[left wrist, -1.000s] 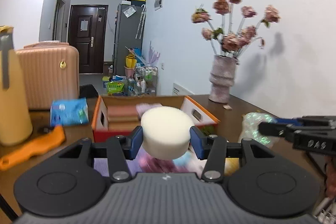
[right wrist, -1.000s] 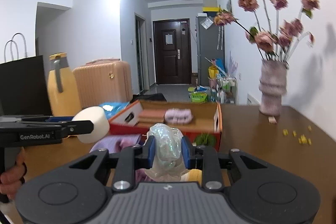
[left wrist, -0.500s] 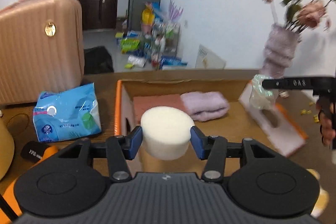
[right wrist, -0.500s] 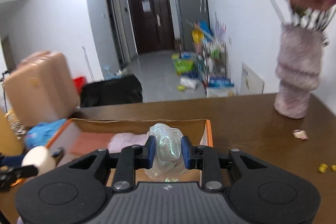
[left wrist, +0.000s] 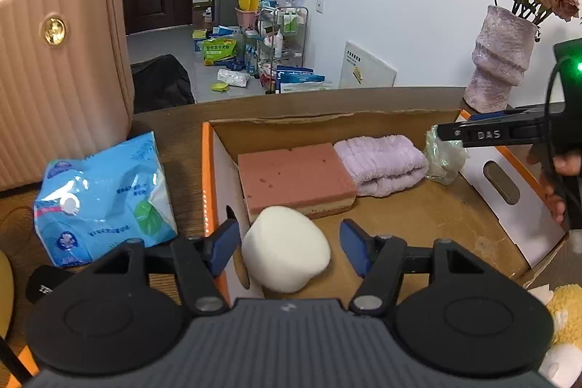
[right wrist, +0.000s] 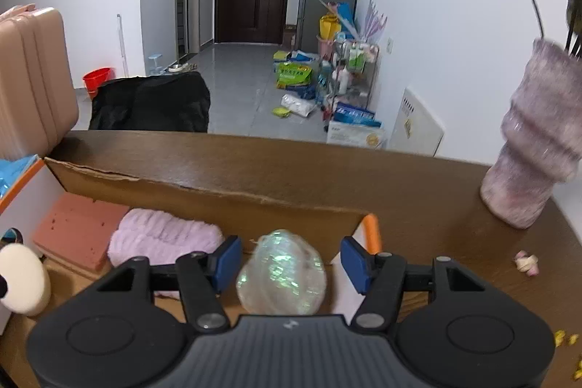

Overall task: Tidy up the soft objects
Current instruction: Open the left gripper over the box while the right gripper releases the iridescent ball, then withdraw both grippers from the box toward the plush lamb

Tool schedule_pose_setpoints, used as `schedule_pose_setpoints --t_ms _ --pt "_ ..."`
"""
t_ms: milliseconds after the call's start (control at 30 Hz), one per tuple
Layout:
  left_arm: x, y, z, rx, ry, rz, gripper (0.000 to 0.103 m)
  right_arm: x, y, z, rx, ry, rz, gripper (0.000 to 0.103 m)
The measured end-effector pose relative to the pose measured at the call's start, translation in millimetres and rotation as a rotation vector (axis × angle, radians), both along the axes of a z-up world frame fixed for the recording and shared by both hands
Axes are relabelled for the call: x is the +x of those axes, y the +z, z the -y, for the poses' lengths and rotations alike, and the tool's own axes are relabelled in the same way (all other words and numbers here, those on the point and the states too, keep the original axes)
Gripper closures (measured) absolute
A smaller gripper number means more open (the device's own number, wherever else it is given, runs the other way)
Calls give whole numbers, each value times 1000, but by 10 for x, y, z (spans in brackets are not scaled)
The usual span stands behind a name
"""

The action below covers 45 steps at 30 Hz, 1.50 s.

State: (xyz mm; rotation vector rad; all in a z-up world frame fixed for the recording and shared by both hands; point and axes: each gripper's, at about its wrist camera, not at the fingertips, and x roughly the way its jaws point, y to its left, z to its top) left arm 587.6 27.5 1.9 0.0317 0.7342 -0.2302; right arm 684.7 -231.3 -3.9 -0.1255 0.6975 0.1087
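Observation:
An open cardboard box (left wrist: 429,210) with orange edges holds a pink sponge (left wrist: 294,175) and a folded lilac towel (left wrist: 382,162). My left gripper (left wrist: 289,244) hangs over the box's near left corner, its jaws opening. A white round foam puff (left wrist: 285,251) lies tilted between the blue pads, which stand clear of it. My right gripper (right wrist: 289,260) is over the box's right end, its jaws opening too. A crumpled iridescent plastic ball (right wrist: 282,273) sits between its pads with a gap on both sides. The same towel (right wrist: 163,237) and sponge (right wrist: 76,230) show in the right wrist view.
A blue tissue pack (left wrist: 103,191) lies left of the box, with a pink suitcase (left wrist: 58,79) behind it. A lilac vase (right wrist: 534,148) of dried roses stands on the brown table (right wrist: 436,206) at the right. A yellow plush toy (left wrist: 565,311) lies near the box's front right corner.
Both grippers moved forward over the box and tipped down. Both then spread their jaws, so the foam puff and the plastic ball are no longer pinched.

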Motion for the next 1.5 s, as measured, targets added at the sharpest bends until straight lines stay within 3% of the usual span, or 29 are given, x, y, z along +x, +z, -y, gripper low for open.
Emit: schedule_pose_setpoints --t_ms 233,300,333,467,600,867,1033,1133,1300,1500 --pt "-392 566 -95 -18 20 93 34 -392 609 261 24 -1 78 43" --pt "-630 745 -146 -29 28 139 31 -605 787 332 37 -1 117 36" --pt "-753 818 -168 -34 33 162 29 -735 871 356 37 -6 135 31" --pt "-1296 1031 -196 -36 71 241 26 -1343 1109 370 41 15 212 30" --pt "-1959 1013 -150 -19 118 354 19 -2047 1187 372 84 34 303 25" --pt "-3342 689 112 17 149 531 4 -3613 867 272 147 98 436 21" --pt "-4069 431 297 48 168 523 3 -4548 543 263 237 99 420 17" --pt "-4439 305 354 48 166 496 1 -5039 359 218 236 87 405 16" --pt "-4822 129 366 25 120 432 1 -5551 183 184 187 72 364 15" --pt "-4855 118 331 13 140 427 1 -5664 119 152 210 72 339 15"
